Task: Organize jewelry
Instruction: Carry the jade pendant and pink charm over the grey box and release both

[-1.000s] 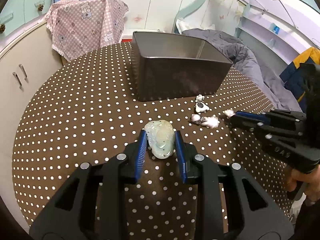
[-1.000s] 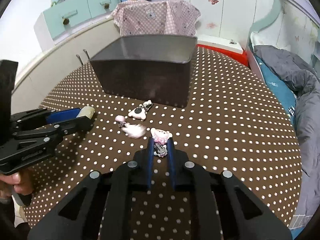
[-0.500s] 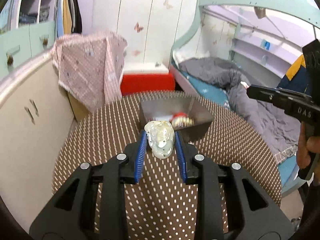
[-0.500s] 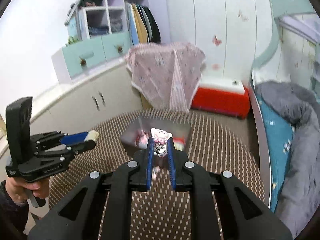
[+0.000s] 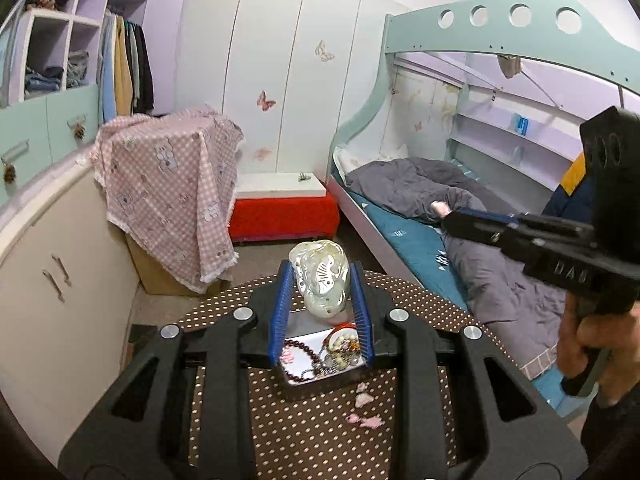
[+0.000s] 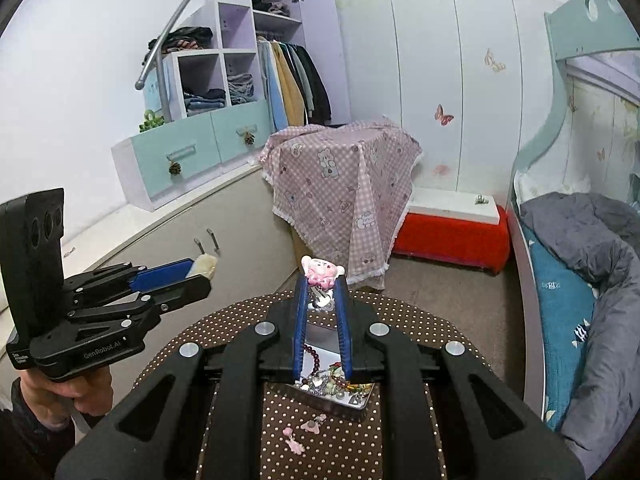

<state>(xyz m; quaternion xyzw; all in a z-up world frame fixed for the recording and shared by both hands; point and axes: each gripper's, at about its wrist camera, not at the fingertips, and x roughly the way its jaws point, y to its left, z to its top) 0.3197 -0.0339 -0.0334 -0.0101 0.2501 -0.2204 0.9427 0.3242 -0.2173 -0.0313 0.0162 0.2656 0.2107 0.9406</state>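
Observation:
My left gripper (image 5: 320,276) is shut on a pale green jade pendant (image 5: 322,280) and holds it high above the table. My right gripper (image 6: 321,280) is shut on a pink bear hair clip (image 6: 320,271), also high up. Far below both lies the dark metal box (image 5: 320,384), with bead bracelets (image 5: 340,344) and other jewelry inside; it also shows in the right wrist view (image 6: 352,404). Small pink clips (image 5: 366,408) lie on the brown dotted round table (image 5: 320,440) beside the box, and they show in the right wrist view (image 6: 300,434).
A bunk bed (image 5: 420,200) with grey bedding stands on the right. A pink checked cloth (image 5: 168,192) covers a box beyond the table. Cream cabinets (image 5: 48,280) run along the left. A red bench (image 5: 284,208) stands at the back wall.
Both grippers have risen far above the table with their pieces still held. The box, seen close from the side before, now lies small and far below.

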